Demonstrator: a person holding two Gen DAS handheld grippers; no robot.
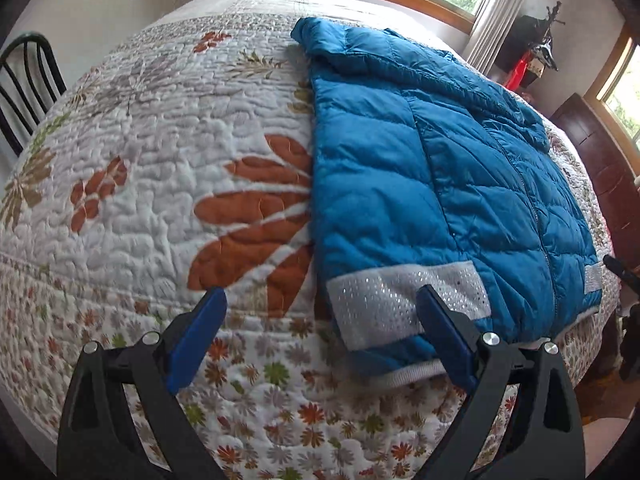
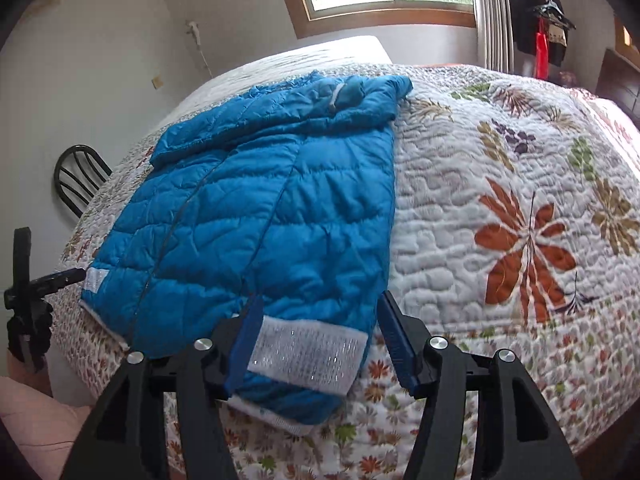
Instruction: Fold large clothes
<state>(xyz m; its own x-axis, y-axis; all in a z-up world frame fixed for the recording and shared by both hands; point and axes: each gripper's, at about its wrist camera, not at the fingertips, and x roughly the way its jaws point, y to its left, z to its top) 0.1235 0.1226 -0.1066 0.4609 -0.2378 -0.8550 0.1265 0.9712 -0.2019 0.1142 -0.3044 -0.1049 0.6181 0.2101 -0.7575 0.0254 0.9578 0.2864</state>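
A blue quilted puffer jacket [image 1: 420, 168] lies flat on the bed, both sleeves folded in over the body, with silver-white cuffs [image 1: 404, 300] at the near hem. My left gripper [image 1: 324, 308] is open, its jaws straddling the jacket's left edge just above the quilt. In the right wrist view the jacket [image 2: 260, 216] lies left of centre. My right gripper [image 2: 320, 312] is open around the folded sleeve's white cuff [image 2: 308, 354] at the hem; I cannot tell whether its pads touch the cloth.
The bed is covered by a white floral quilt [image 1: 160, 184] with big orange flowers. A black metal chair [image 1: 24, 80] stands at the left side. A dark wooden headboard [image 1: 600, 168] and hanging clothes [image 2: 540, 24] are at the right. Windows are behind.
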